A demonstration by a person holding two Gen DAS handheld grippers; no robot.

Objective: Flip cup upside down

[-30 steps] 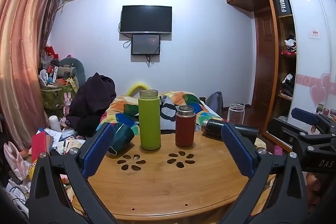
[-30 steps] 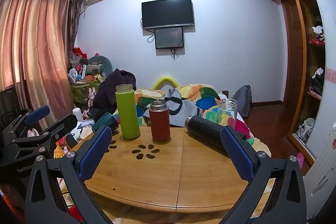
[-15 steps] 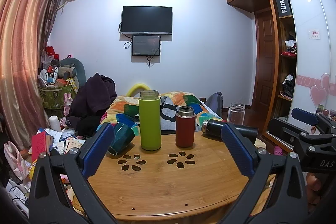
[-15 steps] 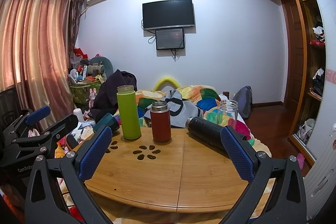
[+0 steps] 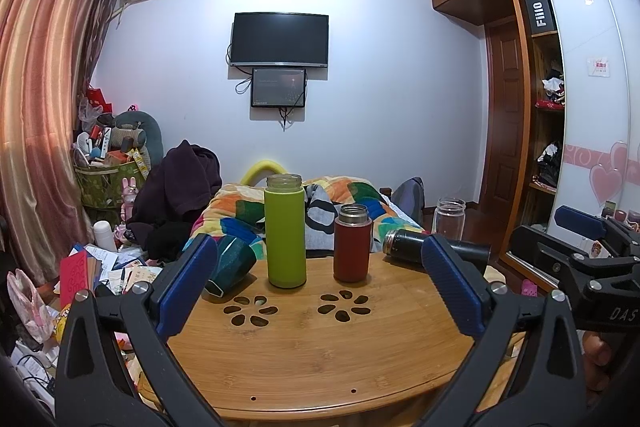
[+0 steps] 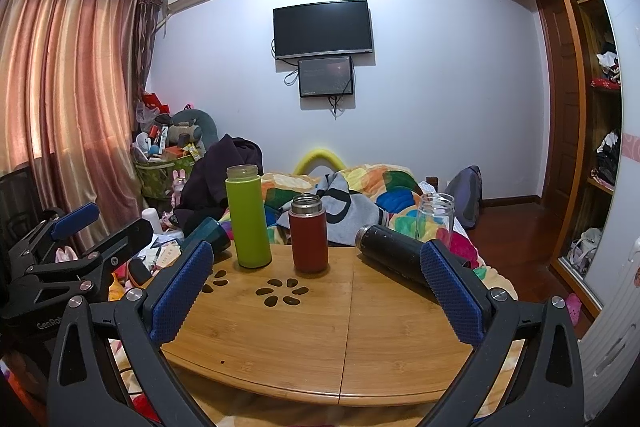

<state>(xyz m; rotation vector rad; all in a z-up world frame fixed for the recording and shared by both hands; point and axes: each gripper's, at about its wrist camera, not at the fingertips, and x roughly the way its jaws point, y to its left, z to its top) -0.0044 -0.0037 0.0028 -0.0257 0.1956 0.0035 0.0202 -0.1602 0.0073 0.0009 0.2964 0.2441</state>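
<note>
On the round wooden table [image 5: 320, 355] stand a tall green cup [image 5: 285, 232] and a shorter red cup [image 5: 352, 244], both upright with open tops. A dark teal cup [image 5: 230, 266] lies tilted at the left edge and a black flask [image 5: 408, 250] lies on its side at the right. My left gripper [image 5: 320, 267] is open and empty, held back from the cups. My right gripper [image 6: 316, 267] is open and empty too; it also sees the green cup [image 6: 247, 217], red cup [image 6: 308, 235] and black flask [image 6: 394, 253].
A clear glass jar [image 5: 450, 217] stands behind the table's right side. A bed with a colourful quilt [image 5: 340, 203] lies beyond. Clutter and papers [image 5: 100, 267] fill the floor at the left. A wardrobe [image 5: 560, 147] stands on the right.
</note>
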